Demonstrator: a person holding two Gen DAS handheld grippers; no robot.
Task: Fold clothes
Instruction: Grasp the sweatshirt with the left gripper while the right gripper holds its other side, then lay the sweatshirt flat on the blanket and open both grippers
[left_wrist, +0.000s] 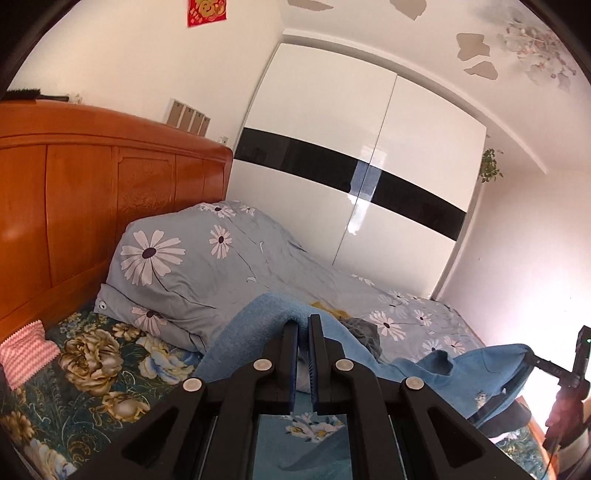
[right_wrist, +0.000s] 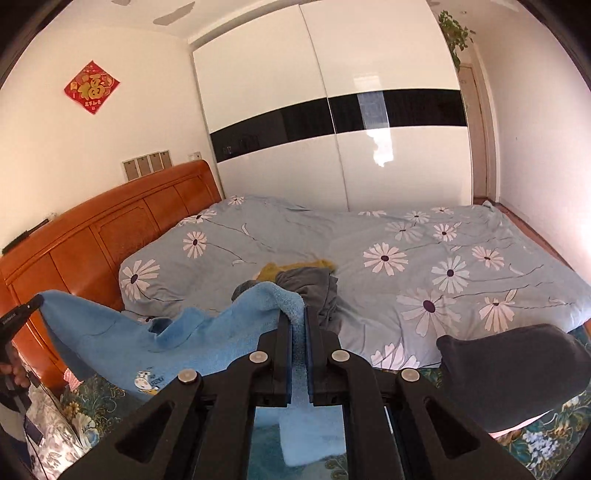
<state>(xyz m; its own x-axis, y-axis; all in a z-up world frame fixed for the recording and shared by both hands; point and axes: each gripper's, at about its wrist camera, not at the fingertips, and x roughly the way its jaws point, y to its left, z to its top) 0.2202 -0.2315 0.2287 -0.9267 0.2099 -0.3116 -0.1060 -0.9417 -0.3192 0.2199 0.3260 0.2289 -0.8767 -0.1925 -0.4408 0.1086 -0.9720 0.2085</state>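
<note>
Bedroom, floral bed (right_wrist: 424, 236) ahead. Blue garment (right_wrist: 207, 336) lifted, stretched between left gripper (left_wrist: 303, 325) and right gripper (right_wrist: 297, 314), both jaws clenched on its edge. Next: lay flat, then fold.

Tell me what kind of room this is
Almost certainly a home bedroom. There is a carved orange wooden headboard, a pale blue duvet printed with white daisies spread over the bed, and a tall glossy white sliding-door wardrobe with a black band against the far wall.
</note>
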